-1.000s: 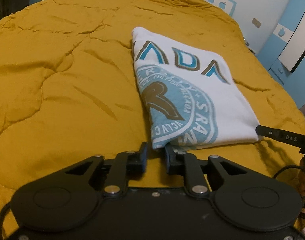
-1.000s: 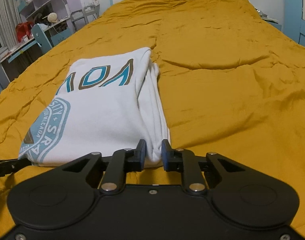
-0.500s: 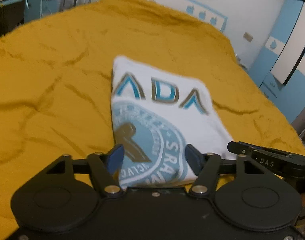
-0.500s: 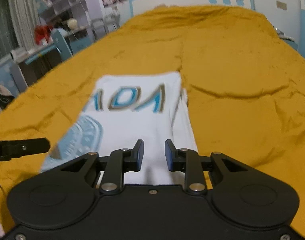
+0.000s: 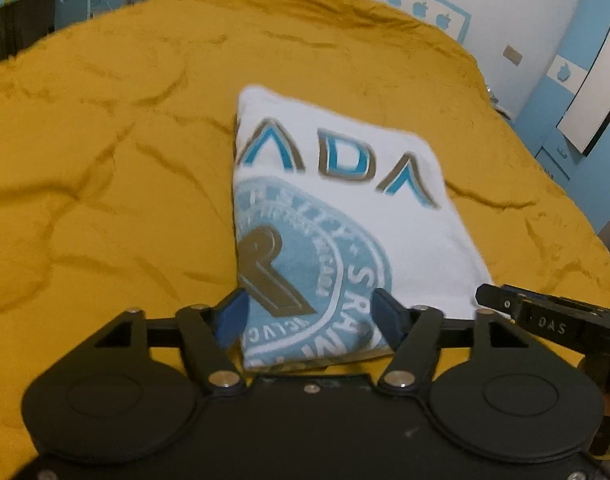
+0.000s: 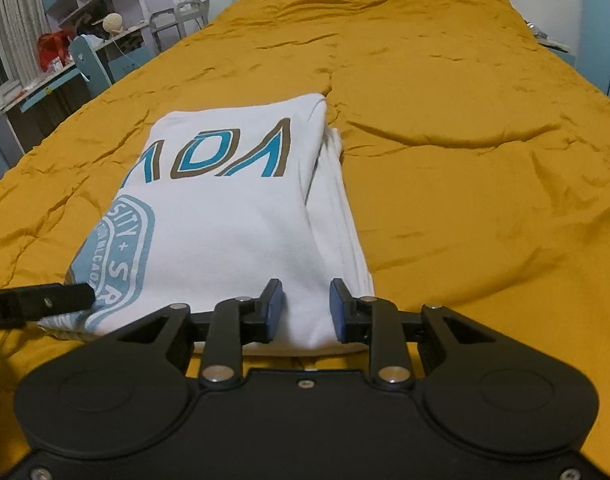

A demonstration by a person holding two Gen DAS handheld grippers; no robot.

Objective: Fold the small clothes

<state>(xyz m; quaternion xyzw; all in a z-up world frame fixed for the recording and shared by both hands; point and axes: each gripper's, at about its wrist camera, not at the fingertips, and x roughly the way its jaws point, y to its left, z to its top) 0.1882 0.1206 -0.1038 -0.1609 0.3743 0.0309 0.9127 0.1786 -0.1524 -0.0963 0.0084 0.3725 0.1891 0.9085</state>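
Both our left gripper (image 5: pixel 309 314) and right gripper (image 6: pixel 302 306) are opening, jaws clear of the near hem, because the folded white T-shirt (image 6: pixel 241 216) now lies flat on the yellow quilt (image 6: pixel 465 200), seemingly finished.

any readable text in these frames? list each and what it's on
"ADA": big blue and brown letters on the folded white T-shirt, first letter cut off by the fold.
"SRAM": partly legible on the shirt's round blue emblem; the smaller ring text is too blurred.
"DAS": on the right gripper, seen from the left wrist view.
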